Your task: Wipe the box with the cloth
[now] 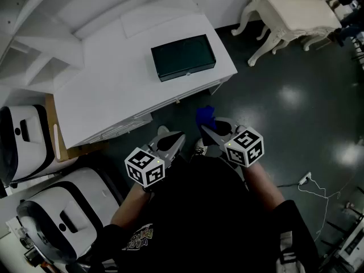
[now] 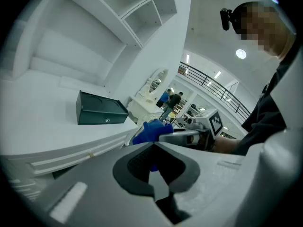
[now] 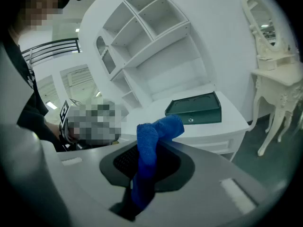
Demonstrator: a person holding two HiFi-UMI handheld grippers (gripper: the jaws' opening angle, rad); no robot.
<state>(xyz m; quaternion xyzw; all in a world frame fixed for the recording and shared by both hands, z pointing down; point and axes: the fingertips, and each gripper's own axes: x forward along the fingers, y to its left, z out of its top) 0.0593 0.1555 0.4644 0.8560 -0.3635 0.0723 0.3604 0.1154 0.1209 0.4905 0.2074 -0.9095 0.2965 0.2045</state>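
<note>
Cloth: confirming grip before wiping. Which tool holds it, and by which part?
The right tool pinches the cloth along its lower length, bunched end free; the left tool holds nothing.

In the head view we find the cloth [image 1: 205, 116] mostly hidden behind the right gripper [image 1: 203, 131]. Only a blue tuft shows, just off the front edge of the counter [image 1: 114, 90]. In the right gripper view its lower end disappears into the gap between the jaws, so we cannot judge its full extent.

The box [image 1: 183, 57] sits near the counter's far right corner, and the fitting on its front face is too small to identify.

In the left gripper view the left gripper [image 2: 155, 150] masks the cloth's lower part. The distant figures [image 2: 170, 100] are too small to tell.

The ivory table [image 1: 296, 10] is cut off by the head view's top edge.
</note>
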